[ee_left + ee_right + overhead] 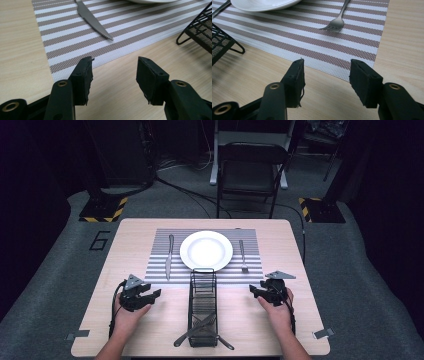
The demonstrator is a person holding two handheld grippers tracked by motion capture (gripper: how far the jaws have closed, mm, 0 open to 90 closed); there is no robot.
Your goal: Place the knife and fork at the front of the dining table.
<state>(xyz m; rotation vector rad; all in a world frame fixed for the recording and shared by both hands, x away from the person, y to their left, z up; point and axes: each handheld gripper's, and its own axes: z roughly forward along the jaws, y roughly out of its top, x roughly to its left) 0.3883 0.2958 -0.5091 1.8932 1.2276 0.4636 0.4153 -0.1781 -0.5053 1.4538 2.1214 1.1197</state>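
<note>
While we hover both claws low over bare table, left gripper (150, 296) jaws apart, empty; knife (93, 18) on striped mat (65, 42) just ahead. Right gripper (257, 293) jaws apart, empty; fork (337, 21) ahead. Rack (202, 307) between claws. Floor marking "6" (100, 240) beyond left claw.

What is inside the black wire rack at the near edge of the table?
In the high view, the black wire rack holds crossed cutlery at its near end, handles sticking out both sides. The far half looks empty. The wire mesh hides which utensils they are.
</note>
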